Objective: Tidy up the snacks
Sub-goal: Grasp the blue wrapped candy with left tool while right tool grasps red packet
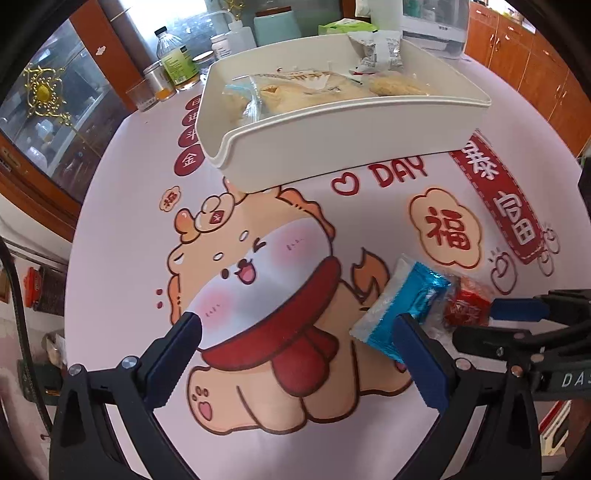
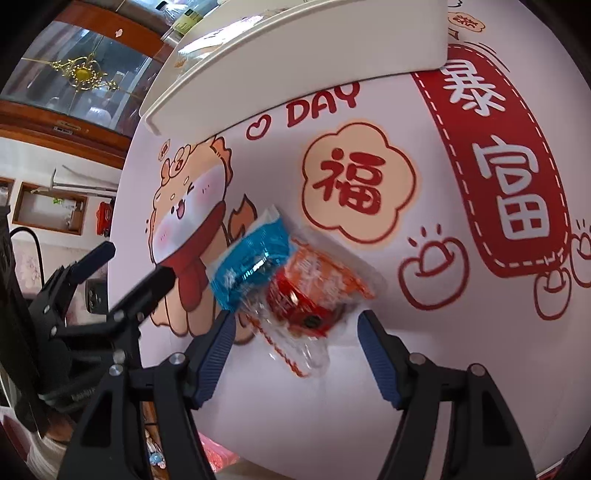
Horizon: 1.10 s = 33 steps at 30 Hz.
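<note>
A blue foil snack packet (image 1: 402,299) (image 2: 251,258) and a red snack packet (image 1: 467,302) (image 2: 310,288) lie side by side, touching, on the pink cartoon tablecloth (image 1: 295,229). My left gripper (image 1: 297,328) (image 2: 131,266) stands open low over the cloth, and its right fingertip (image 1: 406,328) overlaps the blue packet's near edge. My right gripper (image 2: 295,323) (image 1: 476,323) is open and straddles the red packet, with the pads apart from it. A cream tray (image 1: 332,147) (image 2: 295,55) behind them holds several wrapped snacks (image 1: 314,88).
Bottles and jars (image 1: 173,59) crowd the far left of the table, with a white appliance (image 1: 432,26) behind the tray. A glass-fronted cabinet (image 1: 55,103) stands to the left and wooden cabinets (image 1: 535,66) to the right. The table's edge runs close on the left.
</note>
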Available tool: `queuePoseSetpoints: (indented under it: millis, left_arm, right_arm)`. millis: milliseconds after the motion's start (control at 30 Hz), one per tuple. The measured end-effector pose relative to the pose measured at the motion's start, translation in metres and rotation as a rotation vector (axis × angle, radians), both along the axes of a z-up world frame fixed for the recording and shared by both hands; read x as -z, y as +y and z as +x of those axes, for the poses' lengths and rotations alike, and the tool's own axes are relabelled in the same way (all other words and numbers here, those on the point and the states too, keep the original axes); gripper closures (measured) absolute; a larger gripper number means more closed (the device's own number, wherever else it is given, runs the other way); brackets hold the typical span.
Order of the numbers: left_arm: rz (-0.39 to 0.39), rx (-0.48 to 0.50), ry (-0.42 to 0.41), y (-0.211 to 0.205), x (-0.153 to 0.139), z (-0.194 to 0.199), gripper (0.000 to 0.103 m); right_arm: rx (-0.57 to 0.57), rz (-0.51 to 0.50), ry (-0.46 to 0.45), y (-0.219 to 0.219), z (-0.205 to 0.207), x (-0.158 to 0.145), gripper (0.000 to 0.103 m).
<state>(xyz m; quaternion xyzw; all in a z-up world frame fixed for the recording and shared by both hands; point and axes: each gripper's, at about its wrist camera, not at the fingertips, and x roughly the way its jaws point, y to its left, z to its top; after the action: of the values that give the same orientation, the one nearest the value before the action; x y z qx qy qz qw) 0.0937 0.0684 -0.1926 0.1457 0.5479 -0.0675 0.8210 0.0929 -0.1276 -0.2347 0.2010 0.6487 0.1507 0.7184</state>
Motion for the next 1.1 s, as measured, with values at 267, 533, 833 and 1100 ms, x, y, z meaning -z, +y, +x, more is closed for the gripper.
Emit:
queuePoseSetpoints:
  millis: [267, 533, 833, 1100]
  left_arm:
    - [-0.011, 0.002, 0.035, 0.011, 0.007, 0.005, 0.001]
    - [-0.027, 0.042, 0.076, 0.000, 0.023, 0.006, 0.001]
    - [-0.109, 0.014, 0.171, -0.024, 0.047, 0.018, 0.001]
    - [-0.143, -0.044, 0.223, -0.035, 0.065, 0.025, 0.017]
  right_arm:
    - [0.019, -0.075, -0.023, 0.010, 0.010, 0.003, 0.042]
    - [0.006, -0.201, -0.072, 0.018, 0.020, 0.003, 0.051]
    - [0.008, -0.334, -0.140, 0.000, 0.023, 0.003, 0.054]
    - [0.033, -0.382, -0.172, -0.022, 0.016, 0.003, 0.055]
